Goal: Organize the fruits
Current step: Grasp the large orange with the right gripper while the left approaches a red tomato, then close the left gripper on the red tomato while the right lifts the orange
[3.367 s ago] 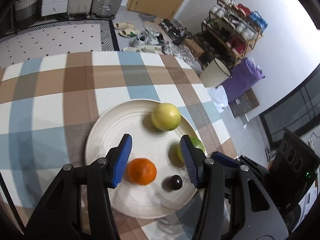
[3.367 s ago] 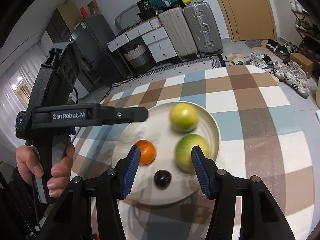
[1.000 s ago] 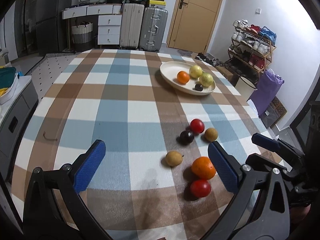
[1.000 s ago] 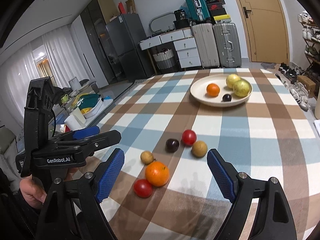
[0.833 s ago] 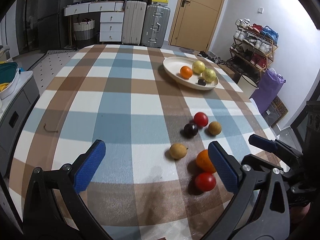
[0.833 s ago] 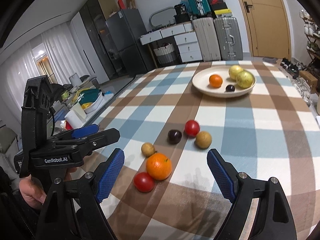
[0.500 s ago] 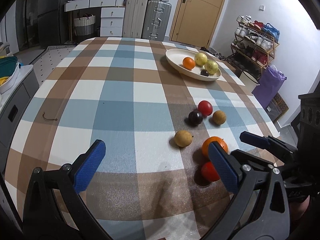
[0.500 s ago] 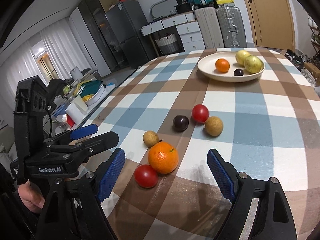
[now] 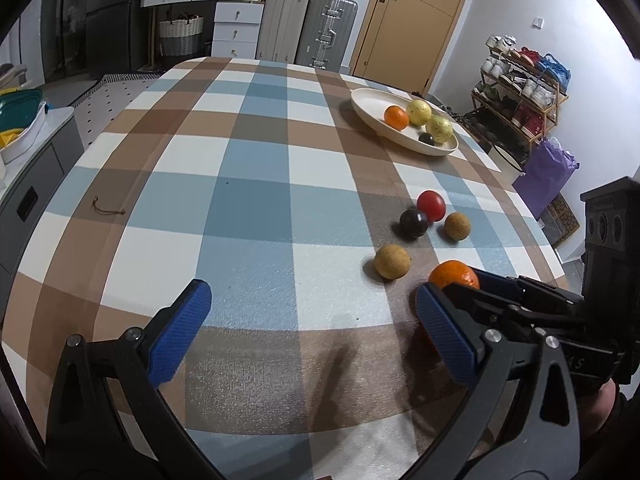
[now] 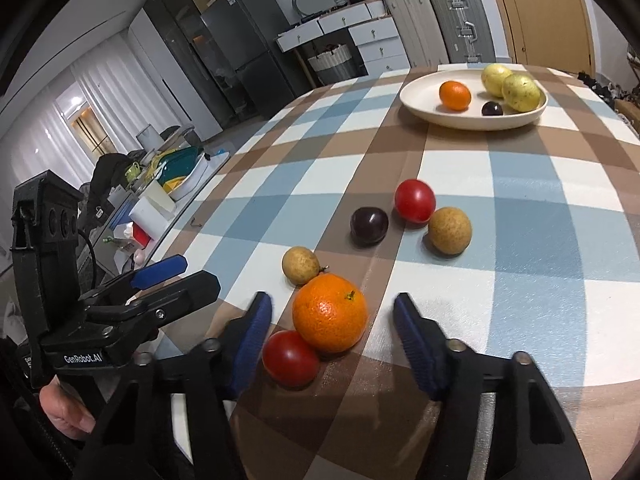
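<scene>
A cream plate (image 10: 416,100) at the far end of the checked table holds a small orange (image 10: 454,95), two yellow-green fruits (image 10: 520,92) and a dark plum (image 10: 491,109). Loose fruit lies near me: a large orange (image 10: 329,312), a red tomato (image 10: 290,357), a tan fruit (image 10: 300,265), a dark plum (image 10: 369,225), a red fruit (image 10: 415,200) and a brown fruit (image 10: 449,230). My right gripper (image 10: 333,322) is open, its fingers on either side of the large orange. My left gripper (image 9: 310,330) is open and empty over bare cloth; the large orange (image 9: 453,273) peeks behind its right finger.
The table edge (image 10: 188,224) runs along the left with a cluttered side counter (image 10: 172,180) beyond. A shoe rack (image 9: 520,92) and a purple bag (image 9: 548,168) stand right of the table. Suitcases and drawers line the far wall.
Both grippers have drawn back from the plate to the near end of the table. The right gripper has lowered around the large orange and narrowed its opening. The left stays wide open.
</scene>
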The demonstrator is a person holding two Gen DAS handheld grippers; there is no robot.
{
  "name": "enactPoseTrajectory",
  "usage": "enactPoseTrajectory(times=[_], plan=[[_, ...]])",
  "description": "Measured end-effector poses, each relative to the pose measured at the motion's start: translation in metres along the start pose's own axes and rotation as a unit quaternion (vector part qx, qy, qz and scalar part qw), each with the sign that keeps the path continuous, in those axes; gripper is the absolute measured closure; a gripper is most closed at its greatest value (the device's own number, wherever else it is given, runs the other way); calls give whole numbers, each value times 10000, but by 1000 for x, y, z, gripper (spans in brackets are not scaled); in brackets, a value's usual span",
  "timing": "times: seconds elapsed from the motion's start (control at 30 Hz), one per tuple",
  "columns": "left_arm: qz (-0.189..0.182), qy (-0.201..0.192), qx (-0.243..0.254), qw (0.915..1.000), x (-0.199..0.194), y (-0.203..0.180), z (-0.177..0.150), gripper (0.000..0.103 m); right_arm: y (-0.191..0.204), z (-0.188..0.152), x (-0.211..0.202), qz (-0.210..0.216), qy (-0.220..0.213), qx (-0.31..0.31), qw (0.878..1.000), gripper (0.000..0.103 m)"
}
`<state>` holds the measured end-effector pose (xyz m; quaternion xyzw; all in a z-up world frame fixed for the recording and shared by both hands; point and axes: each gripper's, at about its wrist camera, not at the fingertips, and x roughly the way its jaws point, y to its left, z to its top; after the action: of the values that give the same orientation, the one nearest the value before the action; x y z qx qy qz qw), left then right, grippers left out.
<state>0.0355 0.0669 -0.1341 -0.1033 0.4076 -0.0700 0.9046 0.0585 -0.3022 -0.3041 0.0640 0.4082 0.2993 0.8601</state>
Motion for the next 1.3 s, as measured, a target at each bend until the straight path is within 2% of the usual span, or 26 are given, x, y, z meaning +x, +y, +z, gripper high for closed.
enactPoseTrajectory(times=[0.1,0.17,0.3,0.37,0.43,0.73,1.3], plan=[[-5,38,-16,10000,2,1,0,1,-1,-2,4,59,53,25,10000,62],[-12,46,12,10000,1,1,0,1,-2,-2,3,89,34,59,9999,63],[-134,122,89,9998,1,-1,2,1,-10,0,-3,213,-40,288,9994,64],[-79,110,71,9999,2,-2,0,1,-11,2,-8,251,-107,208,9994,64],[-338,282,15,9990,8,-4,-1,1,-14,2,-12,232,-228,229,9992,64],[-701,560,258,9956,18,-33,-13,1,-19,2,-15,236,-286,325,9988,64],[-716,649,970,9906,35,-74,-24,1,-35,8,-41,146,-613,424,9971,64]])
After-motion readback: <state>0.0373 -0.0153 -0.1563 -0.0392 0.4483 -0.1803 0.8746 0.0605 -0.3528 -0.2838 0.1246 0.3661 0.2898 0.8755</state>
